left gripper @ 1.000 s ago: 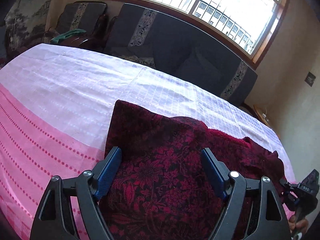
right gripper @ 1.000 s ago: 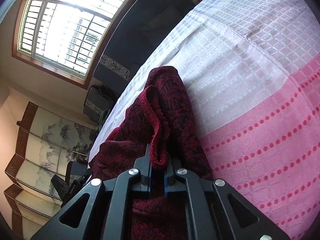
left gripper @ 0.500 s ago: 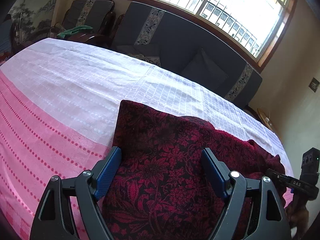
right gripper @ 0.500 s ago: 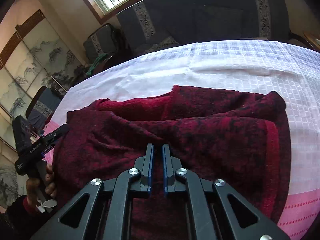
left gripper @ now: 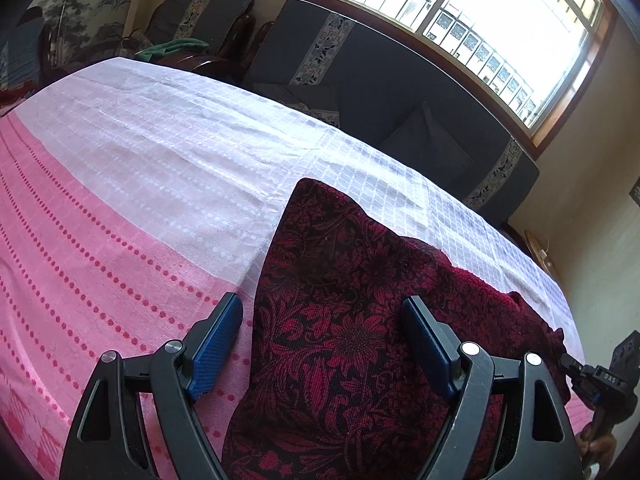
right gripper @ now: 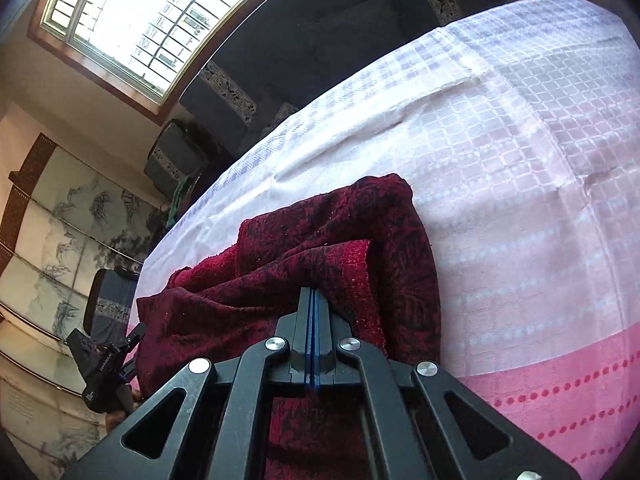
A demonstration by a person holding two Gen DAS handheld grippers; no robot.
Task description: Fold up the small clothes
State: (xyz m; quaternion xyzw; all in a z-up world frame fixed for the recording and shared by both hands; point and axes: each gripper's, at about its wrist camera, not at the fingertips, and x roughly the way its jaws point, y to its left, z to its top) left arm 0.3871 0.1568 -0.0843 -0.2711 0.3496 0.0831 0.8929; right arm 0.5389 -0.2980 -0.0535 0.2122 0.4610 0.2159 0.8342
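Left wrist view: the left gripper (left gripper: 322, 316) is held with its jaws spread wide. Nothing is clamped. The dark red patterned garment (left gripper: 344, 344) is seen lying on the pink-and-white tablecloth (left gripper: 132, 184), folded over, its left edge running between the two blue pads (left gripper: 218, 330). The left pad is over bare cloth, the right pad over the garment. At the far right edge the right gripper (left gripper: 576, 368) is seen at the garment's far end, a hand (left gripper: 598, 446) below it. A dark sofa (left gripper: 400, 92) and a barred window (left gripper: 460, 12) are noted behind the table.

Right wrist view: the right gripper (right gripper: 313, 294) is seen with pads pressed together, blue faces touching. Whether a thin layer of garment (right gripper: 320, 248) is pinched at its tip cannot be told. No containers are visible in either view.
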